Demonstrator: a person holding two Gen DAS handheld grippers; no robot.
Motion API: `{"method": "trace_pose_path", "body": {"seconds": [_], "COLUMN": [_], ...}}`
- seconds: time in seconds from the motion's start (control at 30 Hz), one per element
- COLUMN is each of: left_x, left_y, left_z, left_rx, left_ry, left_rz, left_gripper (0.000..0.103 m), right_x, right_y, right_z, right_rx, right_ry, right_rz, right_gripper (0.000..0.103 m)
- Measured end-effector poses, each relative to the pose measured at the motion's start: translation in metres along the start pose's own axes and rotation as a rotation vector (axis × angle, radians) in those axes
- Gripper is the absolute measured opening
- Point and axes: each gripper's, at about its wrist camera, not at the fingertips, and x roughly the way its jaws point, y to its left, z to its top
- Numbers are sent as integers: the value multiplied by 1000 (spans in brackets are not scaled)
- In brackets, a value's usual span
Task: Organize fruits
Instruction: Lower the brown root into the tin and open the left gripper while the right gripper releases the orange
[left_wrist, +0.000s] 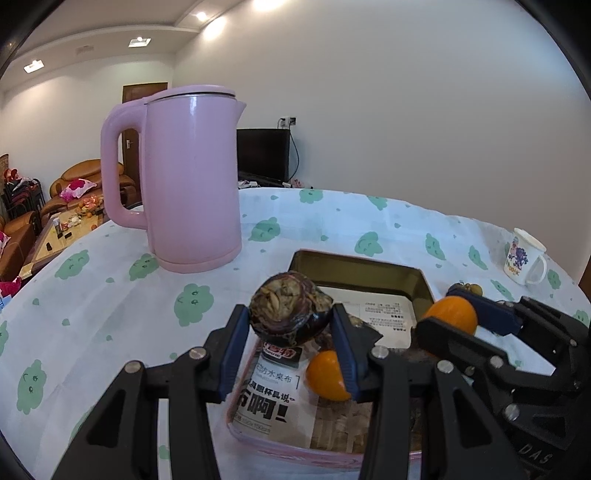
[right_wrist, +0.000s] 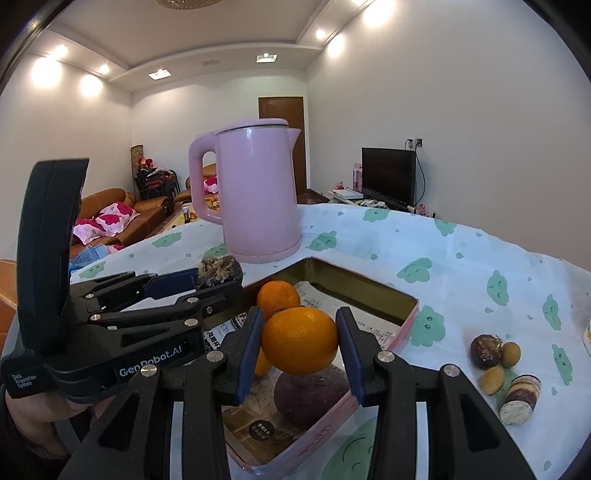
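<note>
We are holding a dark purple, rough-skinned round fruit (left_wrist: 290, 308) in the left gripper (left_wrist: 290, 321), its blue pads clamped against both sides of the fruit, which is hanging above the near end of the shallow pink metal tin (left_wrist: 295, 448). In the right gripper (right_wrist: 300, 341) we are gripping a smooth round orange (right_wrist: 300, 339), the pads pressing on its left and right flanks, and it too is hovering over the tin.

Inside the tin, which is lined with printed paper (left_wrist: 275, 391), a second orange (left_wrist: 325, 374) is lying near the middle, and from the right wrist view a dark purple round fruit (right_wrist: 310, 398) is sitting on the paper just below the held orange. Another orange (right_wrist: 277, 297) is showing behind it, over the tin.

On the white tablecloth with green cloud prints (right_wrist: 461, 266), to the right of the tin, a small cluster is resting: a brown wrinkled fruit (right_wrist: 484, 351), two small tan round fruits (right_wrist: 510, 354) (right_wrist: 492, 381), and a short striped cylinder piece (right_wrist: 521, 398). A tall pink electric kettle (left_wrist: 192, 177) is standing beyond the tin, and a white printed mug (left_wrist: 524, 256) is sitting near the table's far right edge.
</note>
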Motion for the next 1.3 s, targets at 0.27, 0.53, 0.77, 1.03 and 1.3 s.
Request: {"method": "trace_pose_path", "body": {"seconds": [0.27, 0.53, 0.77, 1.03, 1.3], "left_x": [2, 6, 10, 11, 5], "left_y": [-1, -3, 1, 3, 5], "left_z": [0, -2, -3, -5, -6], "left_rx": [7, 19, 11, 7, 0], "left_ry": [12, 39, 76, 97, 87], "left_rz": [-4, -12, -31, -43, -29], "left_gripper": [47, 47, 47, 49, 69], "right_x": [4, 8, 12, 16, 13], "right_y": [2, 3, 3, 2, -8], "right_z": [0, -1, -1, -3, -2], "right_rx": [-3, -9, -10, 2, 58], "right_ry": [14, 46, 78, 109, 89], "right_rz": [8, 26, 54, 105, 102], "right_gripper": [43, 43, 43, 44, 61]}}
